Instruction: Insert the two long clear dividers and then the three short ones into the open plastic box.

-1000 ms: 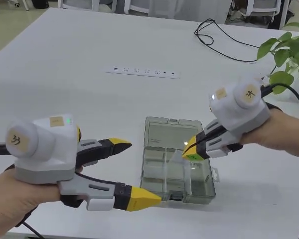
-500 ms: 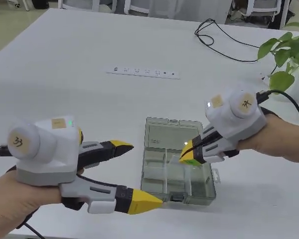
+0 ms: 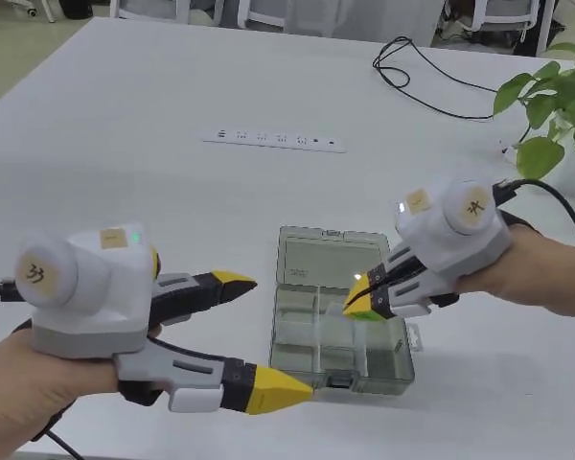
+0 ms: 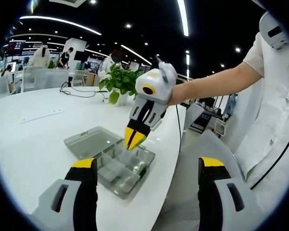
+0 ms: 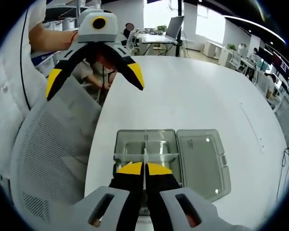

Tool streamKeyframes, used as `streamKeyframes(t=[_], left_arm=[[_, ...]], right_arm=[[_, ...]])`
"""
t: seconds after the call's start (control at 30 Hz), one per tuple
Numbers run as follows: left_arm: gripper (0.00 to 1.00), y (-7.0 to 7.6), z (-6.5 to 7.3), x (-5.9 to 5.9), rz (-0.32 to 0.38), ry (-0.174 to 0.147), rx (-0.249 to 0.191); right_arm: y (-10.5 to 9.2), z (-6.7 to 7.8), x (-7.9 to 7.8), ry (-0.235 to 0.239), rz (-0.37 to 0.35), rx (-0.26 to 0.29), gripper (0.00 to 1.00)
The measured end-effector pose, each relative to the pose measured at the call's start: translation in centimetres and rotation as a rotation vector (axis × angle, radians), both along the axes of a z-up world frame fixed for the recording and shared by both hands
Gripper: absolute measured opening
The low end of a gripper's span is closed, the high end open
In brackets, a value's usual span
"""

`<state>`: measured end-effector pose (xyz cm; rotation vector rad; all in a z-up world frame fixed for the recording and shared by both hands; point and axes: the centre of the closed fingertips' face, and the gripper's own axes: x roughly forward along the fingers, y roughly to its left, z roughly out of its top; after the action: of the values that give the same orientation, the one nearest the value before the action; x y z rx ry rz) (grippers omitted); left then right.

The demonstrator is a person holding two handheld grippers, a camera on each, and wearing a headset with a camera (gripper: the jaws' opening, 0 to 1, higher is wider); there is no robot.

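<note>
The open clear plastic box [image 3: 307, 356] lies on the white table, its lid [image 3: 328, 255] flat behind it. My right gripper [image 3: 357, 298] hangs over the box's right half, shut on a thin clear divider. In the right gripper view that divider [image 5: 145, 144] runs edge-on from the shut gripper [image 5: 144, 168] down into the box [image 5: 130, 144], crossing another clear divider [image 5: 159, 156] seated there. My left gripper [image 3: 264, 333] stands open just left of the box, holding nothing. The left gripper view has this gripper [image 4: 147, 166] low, with the right gripper [image 4: 134, 138] above the box [image 4: 113, 166].
A white power strip [image 3: 276, 139] lies farther back on the table. A black cable [image 3: 417, 77] loops at the back right beside a green plant [image 3: 556, 101]. The table's near edge runs just below the box. A mesh office chair [image 5: 48, 159] stands past that edge.
My right gripper has sunk a little and shifted left with the divider, bringing it lower into the box. The left gripper has barely moved.
</note>
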<state>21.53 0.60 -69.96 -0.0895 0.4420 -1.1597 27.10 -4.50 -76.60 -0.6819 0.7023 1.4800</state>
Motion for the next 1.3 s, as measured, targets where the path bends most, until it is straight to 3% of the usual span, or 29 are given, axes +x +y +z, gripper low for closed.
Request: streamKeyframes(t=[0.4, 0.97, 1.3], left_arm=[[0.90, 0.4, -1.1, 0.0, -0.010, 0.005, 0.041], [1.00, 0.9, -4.0, -0.5, -0.034, 0.045, 0.142], [1.00, 1.0, -4.0, -0.3, -0.031, 0.046, 0.134]], right_arm=[[0.4, -2.0, 0.2, 0.026, -0.013, -0.069, 0.03], [0.3, -4.2, 0.0, -0.011, 0.029, -0.195, 0.03], [0.2, -4.5, 0.1, -0.021, 0.036, -0.207, 0.03]])
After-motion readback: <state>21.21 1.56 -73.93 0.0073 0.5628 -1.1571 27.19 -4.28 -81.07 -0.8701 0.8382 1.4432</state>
